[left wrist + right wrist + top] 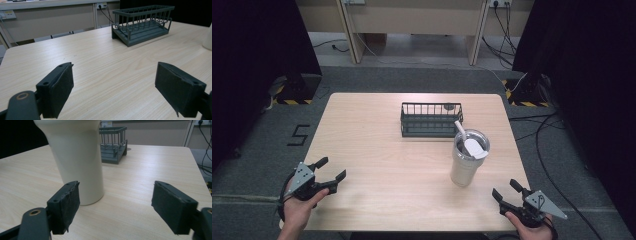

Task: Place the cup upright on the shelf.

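High view, left to right: the left tongs (333,169) sit at the near left corner of the pale wood-grain worktop (377,150), held by the person's left hand (299,210). Their two black jaws are spread wide with nothing between them, pointing right and slightly away from the person. A grey three-cornered plate rides on top.

Farther along, toward the far middle of the worktop, stands a dark grey wire rack basket with upright bars (431,120). Just beside its right near corner, a tall cream tumbler with a metal rim and white lid (468,158) stands upright; whether the two touch cannot be told. A pale straw leans out of the lid toward the basket.

At the near right corner, the right tongs (506,189) are held by the person's right hand (532,231), jaws also spread wide and empty, pointing left and away toward the tumbler, which is near but apart from them.

Left gripper view shows the left tongs (113,80) wide open over bare worktop (105,65), with the basket (142,23) well ahead to the right and an edge of the tumbler (208,37) at the right border.

Right gripper view shows the right tongs (115,205) wide open, holding nothing; the tumbler (78,162) stands just ahead of the left jaw, not between the two, and the basket (112,145) lies behind it.
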The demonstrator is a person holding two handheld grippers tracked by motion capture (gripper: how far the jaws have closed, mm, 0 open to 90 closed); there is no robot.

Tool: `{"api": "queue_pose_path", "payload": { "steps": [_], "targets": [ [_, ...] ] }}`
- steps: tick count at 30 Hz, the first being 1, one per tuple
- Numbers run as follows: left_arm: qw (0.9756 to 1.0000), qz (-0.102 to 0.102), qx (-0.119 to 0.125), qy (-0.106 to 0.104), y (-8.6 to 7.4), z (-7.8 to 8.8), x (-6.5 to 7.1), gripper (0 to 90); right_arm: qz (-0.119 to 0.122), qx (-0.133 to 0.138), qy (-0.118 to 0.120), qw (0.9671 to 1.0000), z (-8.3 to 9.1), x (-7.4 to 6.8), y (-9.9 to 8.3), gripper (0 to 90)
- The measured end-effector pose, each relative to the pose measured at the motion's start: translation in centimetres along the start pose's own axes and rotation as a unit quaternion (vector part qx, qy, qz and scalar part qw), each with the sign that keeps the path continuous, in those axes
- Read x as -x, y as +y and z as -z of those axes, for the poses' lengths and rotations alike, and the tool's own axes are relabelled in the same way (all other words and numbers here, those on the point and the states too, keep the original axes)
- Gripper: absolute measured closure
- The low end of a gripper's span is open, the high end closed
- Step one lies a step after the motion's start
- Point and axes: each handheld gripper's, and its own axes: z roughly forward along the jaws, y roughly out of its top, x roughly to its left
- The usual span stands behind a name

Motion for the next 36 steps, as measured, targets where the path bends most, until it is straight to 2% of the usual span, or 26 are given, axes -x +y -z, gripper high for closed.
{"api": "queue_pose_path", "payload": {
  "steps": [6,12,21,23,29,36],
  "targets": [
    [1.0000,-0.001,-0.004,-0.002,0.1,-0.2,0.4,14.5,0.008,-0.003,0.011,0.9999,-0.1,-0.9,0.1,15.9],
    [0.9999,-0.002,-0.014,-0.003,-0.1,-0.2,0.6,14.5,0.018,0.001,0.028,0.9995,-0.9,-1.9,1.1,15.9],
    [0.9998,0.003,-0.021,-0.001,-0.4,-0.5,0.6,14.5,0.020,-0.006,0.054,0.9983,-3.4,-2.6,1.7,15.9],
    [0.9998,0.004,-0.021,0.000,-0.4,-0.5,0.6,14.5,0.015,-0.008,0.056,0.9983,-3.9,-2.6,1.8,15.8],
    [0.9998,0.005,-0.020,0.002,-0.4,-0.5,0.6,14.5,0.017,-0.011,0.064,0.9977,-5.4,-2.8,2.2,15.2],
    [0.9998,0.007,-0.017,0.006,-0.4,-0.4,0.5,14.5,0.029,-0.010,0.071,0.9970,-7.2,-3.3,2.8,11.2]
  ]
}}
